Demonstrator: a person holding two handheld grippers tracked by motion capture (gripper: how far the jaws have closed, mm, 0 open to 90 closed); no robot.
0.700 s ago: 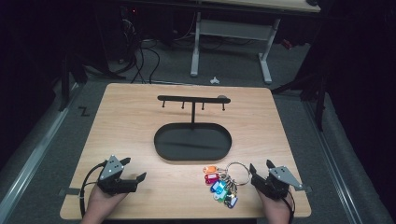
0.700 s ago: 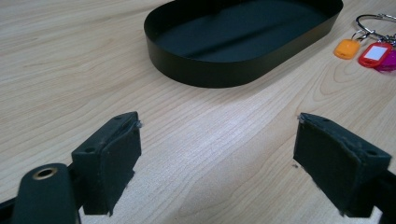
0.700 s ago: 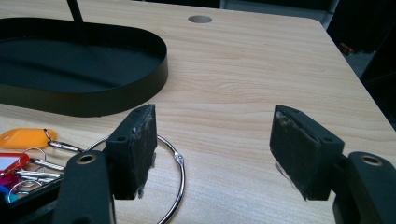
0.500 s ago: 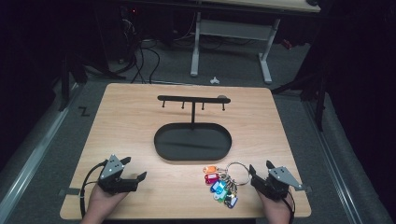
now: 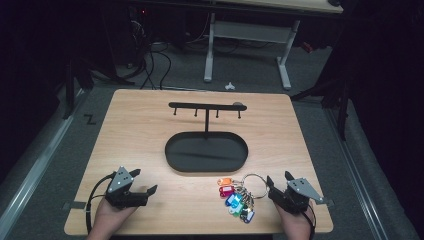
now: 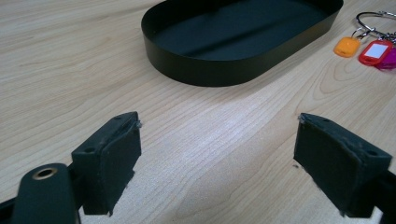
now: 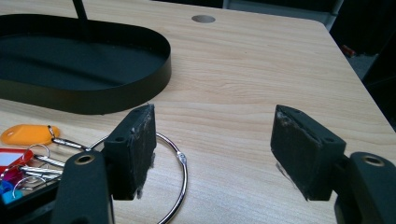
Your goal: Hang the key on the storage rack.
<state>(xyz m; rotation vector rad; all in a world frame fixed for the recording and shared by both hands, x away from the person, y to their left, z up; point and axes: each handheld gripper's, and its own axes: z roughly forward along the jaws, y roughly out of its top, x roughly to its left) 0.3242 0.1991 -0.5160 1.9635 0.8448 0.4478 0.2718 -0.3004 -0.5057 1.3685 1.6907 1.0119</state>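
The key ring (image 5: 254, 183) lies flat on the table (image 5: 150, 125) just in front of the right gripper (image 5: 280, 186), with its coloured tags (image 5: 234, 199) fanned out toward the near edge. In the right gripper view the ring (image 7: 180, 172) passes under the left-hand pad, while both jaws stand wide and grip nothing. The left gripper (image 5: 142, 183) rests well apart on the table, jaws also wide and empty. To take the ring cleanly, lower one pad inside the loop and one outside, then close on the bare wire, clear of the tags. The oval tray (image 5: 206, 152) and its hook stand (image 5: 206, 107) sit just beyond; open table lies to the right, but the near edge is close, so lift upward before moving.
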